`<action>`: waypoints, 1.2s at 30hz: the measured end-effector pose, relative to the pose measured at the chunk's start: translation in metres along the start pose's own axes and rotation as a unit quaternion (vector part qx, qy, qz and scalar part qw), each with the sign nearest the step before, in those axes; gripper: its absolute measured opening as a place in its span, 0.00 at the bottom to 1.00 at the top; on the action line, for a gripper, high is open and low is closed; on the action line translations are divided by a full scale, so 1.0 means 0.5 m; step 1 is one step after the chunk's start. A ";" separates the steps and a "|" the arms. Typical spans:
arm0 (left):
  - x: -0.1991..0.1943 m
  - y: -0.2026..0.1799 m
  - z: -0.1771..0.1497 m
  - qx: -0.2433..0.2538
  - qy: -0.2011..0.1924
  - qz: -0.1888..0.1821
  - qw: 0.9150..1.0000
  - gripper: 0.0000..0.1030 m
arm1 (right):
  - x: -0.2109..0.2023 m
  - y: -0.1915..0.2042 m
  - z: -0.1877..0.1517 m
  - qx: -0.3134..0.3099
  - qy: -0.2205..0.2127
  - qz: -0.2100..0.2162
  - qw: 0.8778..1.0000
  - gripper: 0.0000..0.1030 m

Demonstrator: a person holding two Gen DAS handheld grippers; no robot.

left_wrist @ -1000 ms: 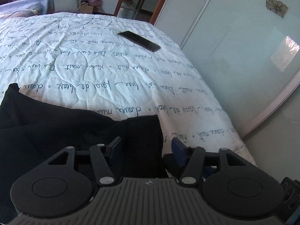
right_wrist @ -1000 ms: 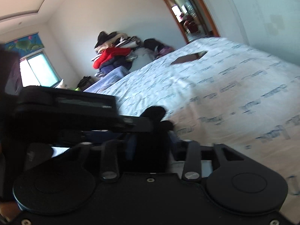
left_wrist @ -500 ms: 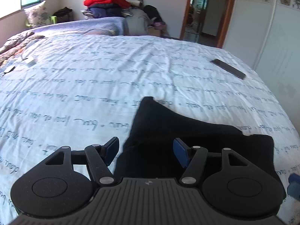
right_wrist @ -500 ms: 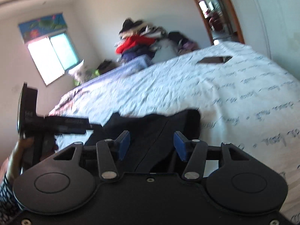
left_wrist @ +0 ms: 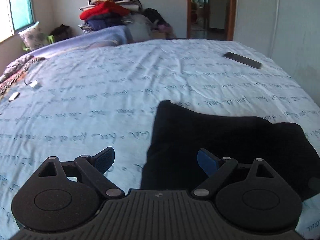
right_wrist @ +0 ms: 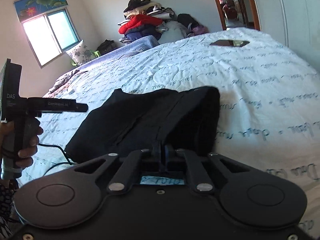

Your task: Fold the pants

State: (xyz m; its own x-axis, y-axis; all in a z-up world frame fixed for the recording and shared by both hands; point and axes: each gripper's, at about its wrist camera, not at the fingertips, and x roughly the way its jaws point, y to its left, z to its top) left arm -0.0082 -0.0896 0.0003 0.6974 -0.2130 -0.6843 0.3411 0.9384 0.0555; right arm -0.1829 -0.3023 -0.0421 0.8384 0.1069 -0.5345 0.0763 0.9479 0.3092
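Black pants (left_wrist: 220, 140) lie folded over on the white quilt with script print (left_wrist: 100, 100), near its front right corner. My left gripper (left_wrist: 155, 156) hovers over the pants' left edge, its jaws opening wide; the blue pads (left_wrist: 204, 160) touch no cloth. In the right wrist view the pants (right_wrist: 150, 116) spread out ahead, and my right gripper (right_wrist: 162, 150) is shut on a pinch of their near edge. The left gripper (right_wrist: 84, 107) shows there at the far left, held by a hand (right_wrist: 26, 140).
A dark flat phone (left_wrist: 242, 60) lies on the far right of the bed. Small white items (left_wrist: 34, 84) sit at the left. Piled clothes (left_wrist: 108, 14) stand behind the bed, a white wardrobe (left_wrist: 280, 20) along its right side. A cable (right_wrist: 60, 154) trails near the hand.
The left gripper swung from the bed's right edge to face across the bed and spread its jaws, leaving the cloth. The right gripper's jaws closed on the pants' near edge.
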 end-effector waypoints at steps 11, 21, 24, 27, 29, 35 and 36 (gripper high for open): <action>0.002 -0.095 -0.063 0.146 -0.014 -0.002 0.989 0.89 | -0.019 -0.045 0.008 0.020 0.011 -0.015 1.000 0.20; 0.008 -0.079 -0.092 0.135 0.007 -0.022 0.990 0.91 | 0.143 -0.199 0.109 0.161 0.012 0.052 0.986 0.37; 0.010 -0.075 -0.094 0.131 0.009 -0.022 0.991 0.92 | 0.167 -0.203 0.109 0.175 0.016 0.075 0.982 0.12; 0.016 -0.075 -0.097 0.132 0.010 -0.029 0.991 0.93 | 0.158 -0.183 0.112 0.146 -0.007 0.022 0.989 0.09; 0.017 -0.075 -0.098 0.128 0.014 -0.033 0.991 0.92 | 0.169 -0.176 0.108 0.137 0.006 0.008 0.990 0.09; -0.010 -0.024 -0.096 0.117 0.012 -0.018 0.993 0.91 | 0.132 -0.115 0.157 0.019 -0.015 -0.116 0.993 0.43; -0.013 -0.006 -0.094 0.107 0.017 -0.012 0.994 0.92 | 0.126 -0.084 0.178 -0.029 -0.031 -0.130 0.991 0.43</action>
State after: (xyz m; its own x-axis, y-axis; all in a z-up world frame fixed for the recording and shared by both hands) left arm -0.0434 -0.0784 -0.0298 0.6670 -0.2218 -0.7113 0.4859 0.8532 0.1896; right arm -0.0852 -0.3620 -0.0185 0.8264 -0.1606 -0.5397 0.2648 0.9567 0.1208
